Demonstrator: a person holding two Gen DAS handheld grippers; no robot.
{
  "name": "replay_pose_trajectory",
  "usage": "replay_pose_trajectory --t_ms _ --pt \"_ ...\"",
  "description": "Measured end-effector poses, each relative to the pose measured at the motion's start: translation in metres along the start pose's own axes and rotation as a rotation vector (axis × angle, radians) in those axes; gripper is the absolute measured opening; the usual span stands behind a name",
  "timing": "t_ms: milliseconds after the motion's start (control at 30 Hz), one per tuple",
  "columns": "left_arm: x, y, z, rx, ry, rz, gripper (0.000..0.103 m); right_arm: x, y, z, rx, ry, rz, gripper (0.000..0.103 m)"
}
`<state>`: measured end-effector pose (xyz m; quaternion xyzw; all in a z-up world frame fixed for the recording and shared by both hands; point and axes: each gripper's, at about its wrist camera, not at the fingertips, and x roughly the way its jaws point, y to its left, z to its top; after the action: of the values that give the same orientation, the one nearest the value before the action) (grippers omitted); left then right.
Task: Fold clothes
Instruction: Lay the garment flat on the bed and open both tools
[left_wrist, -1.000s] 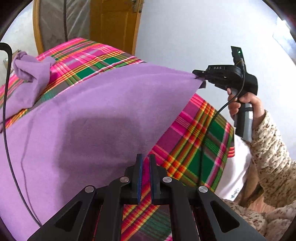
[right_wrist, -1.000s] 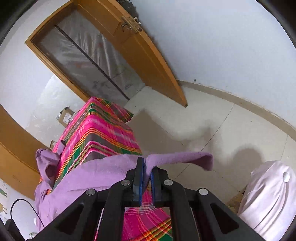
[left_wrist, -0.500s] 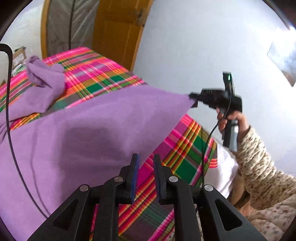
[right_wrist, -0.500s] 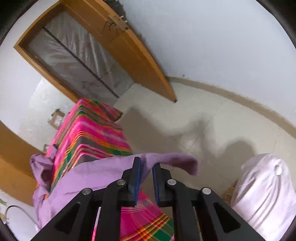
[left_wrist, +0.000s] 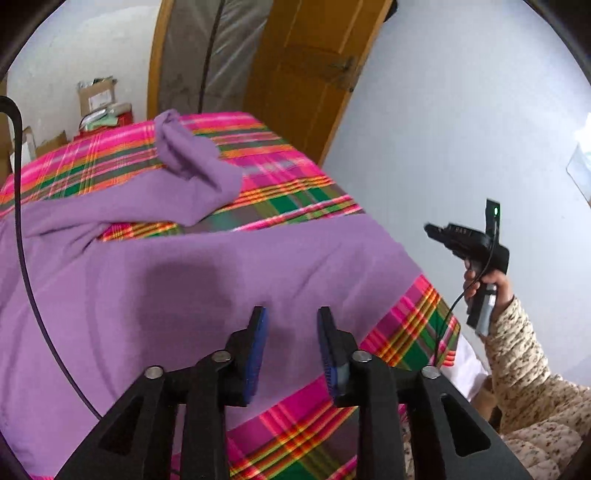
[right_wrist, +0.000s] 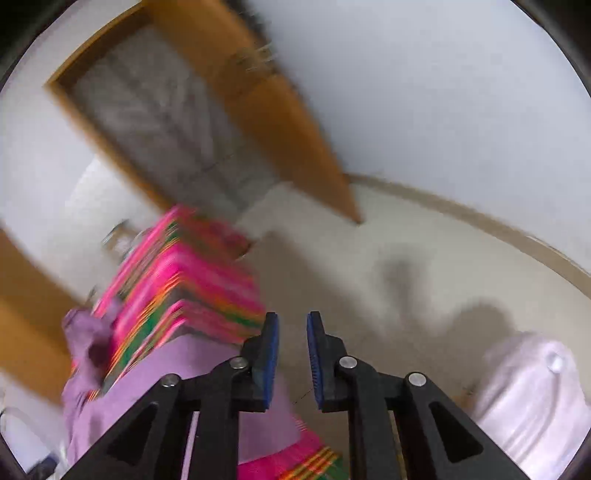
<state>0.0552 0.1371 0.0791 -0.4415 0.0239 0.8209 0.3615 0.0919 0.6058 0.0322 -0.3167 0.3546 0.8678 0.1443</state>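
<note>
A: Where's the purple cloth (left_wrist: 192, 280) rn?

B: Flat on the table w/ the plaid cover (left_wrist: 295, 192). One purple sleeve (left_wrist: 192, 158) is bunched up at the far end, by the door (left_wrist: 306, 74).

A: Edges?

B: The right edge of the cloth runs along the table's right side, a bit in from the rim. Plaid shows past it at the near right corner, where the cover hangs down over smth white (left_wrist: 469, 369). The near edge of the cloth crosses under the left claw (left_wrist: 291, 350).

A: Room to move?

B: Lots on the right. Bare floor (right_wrist: 406, 258) and a plain wall (left_wrist: 461, 110) there. Boxes (left_wrist: 96, 96) sit on the floor past the far left end of the table.

A: Left claw?

B: Spread apart, has just been opening. Nothing btwn the blue pads (left_wrist: 256, 354). It hangs over the cloth's near edge, not touching it.

A: Right claw?

B: The right claw (right_wrist: 291, 354) is also spread, a bit less wide, also just been opening. Nothing in it. In the left view it's (left_wrist: 428, 228) off the table's right side, clear of the cloth, held by a hand (left_wrist: 487, 284) in a speckled sleeve (left_wrist: 517, 350). Its own view is blurry: cloth (right_wrist: 166, 380) at lower left, floor ahead, a white bundle (right_wrist: 535, 398) at lower right.
</note>
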Motion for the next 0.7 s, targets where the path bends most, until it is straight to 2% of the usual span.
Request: replay_pose_trajectory --t_ms 100,200,400,567,633,700 --pt "0.012 0.004 -0.008 -0.009 0.039 -0.006 0.035 0.017 0.024 0.001 -0.058 0.055 0.099 0.035" --pt "0.024 0.006 -0.014 -0.011 0.076 -0.009 0.035 0.035 0.044 0.004 -0.111 0.099 0.137 0.038" --pt "0.042 0.008 -0.020 -0.010 0.120 -0.006 0.035 0.067 0.060 0.003 -0.158 0.178 0.167 0.038" --pt "0.051 0.009 -0.023 -0.008 0.142 0.006 0.035 0.075 0.072 -0.007 -0.206 0.227 0.142 0.037" --pt "0.053 0.012 -0.023 -0.021 0.145 0.003 0.035 0.077 0.077 -0.010 -0.225 0.229 0.134 0.027" --pt "0.055 0.015 -0.023 -0.027 0.149 0.005 0.035 0.079 0.082 -0.012 -0.260 0.216 0.097 0.022"
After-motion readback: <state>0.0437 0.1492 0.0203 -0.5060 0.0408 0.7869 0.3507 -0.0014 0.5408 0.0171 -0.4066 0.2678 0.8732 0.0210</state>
